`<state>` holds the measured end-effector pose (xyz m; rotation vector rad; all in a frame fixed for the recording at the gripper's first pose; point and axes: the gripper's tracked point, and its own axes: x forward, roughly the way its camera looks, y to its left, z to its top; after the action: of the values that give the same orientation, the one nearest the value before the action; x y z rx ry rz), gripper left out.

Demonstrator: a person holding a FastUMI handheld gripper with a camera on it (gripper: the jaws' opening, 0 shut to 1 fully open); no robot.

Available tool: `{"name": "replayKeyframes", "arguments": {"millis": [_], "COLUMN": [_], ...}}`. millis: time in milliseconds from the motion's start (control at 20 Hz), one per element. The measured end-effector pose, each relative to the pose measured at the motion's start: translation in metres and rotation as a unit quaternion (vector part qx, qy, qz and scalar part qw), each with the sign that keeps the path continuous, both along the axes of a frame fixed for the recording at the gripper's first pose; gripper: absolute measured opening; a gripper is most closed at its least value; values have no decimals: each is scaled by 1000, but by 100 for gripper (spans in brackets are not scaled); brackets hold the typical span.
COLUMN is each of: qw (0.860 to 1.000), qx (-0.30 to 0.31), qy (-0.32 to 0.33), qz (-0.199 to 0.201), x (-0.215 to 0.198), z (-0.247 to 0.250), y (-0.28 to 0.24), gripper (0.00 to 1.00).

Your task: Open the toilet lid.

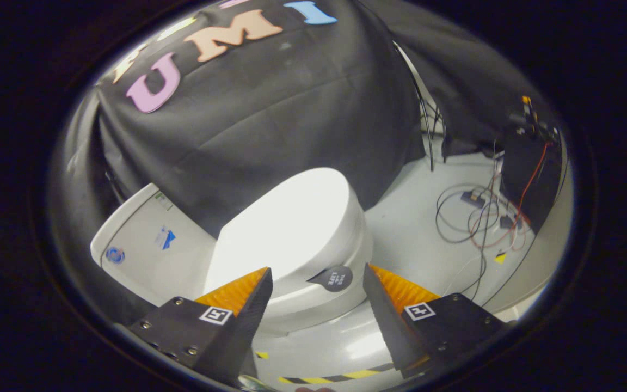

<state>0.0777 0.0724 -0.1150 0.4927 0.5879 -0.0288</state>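
A white toilet (340, 256) stands against the black cloth wall, its lid (286, 228) lying flat and shut over the seat. A small dark round tab (335, 278) sticks out from the lid's front edge. My gripper (316, 275) is open, its two fingers spread wide just in front of the lid's front rim. The tab lies between the fingertips, closer to the right one, with nothing pressed between them. The left finger (248, 305) overlaps the lid's near corner in the view. The tank (145, 239) sits behind the lid, to the left.
Loose cables and small electronic boxes (477, 218) lie on the pale floor (417, 218) to the right of the toilet. A black stand with wires (531, 163) rises beyond them. Yellow-black tape (335, 375) marks the floor just under the fingers.
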Motion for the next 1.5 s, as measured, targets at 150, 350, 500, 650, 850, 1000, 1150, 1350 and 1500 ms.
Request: {"name": "replayKeyframes", "arguments": {"millis": [150, 350, 500, 650, 850, 1000, 1150, 1350, 1500], "qw": [997, 981, 972, 970, 967, 951, 951, 961, 968], "qx": [64, 161, 200, 211, 195, 260, 267, 232, 206], "qy": [34, 80, 87, 102, 134, 144, 139, 139, 135], "qz": [-33, -76, -83, -67, -92, -86, -72, -57, -51], "x": [17, 22, 30, 36, 31, 37, 28, 38, 40], "z": [-21, -44, -53, -59, -74, -81, -75, -78, -68], "y": [-3, -11, -7, 4, -16, 1, 4, -1, 4], "gripper": [98, 98, 97, 86, 41, 13, 13, 4, 4]}}
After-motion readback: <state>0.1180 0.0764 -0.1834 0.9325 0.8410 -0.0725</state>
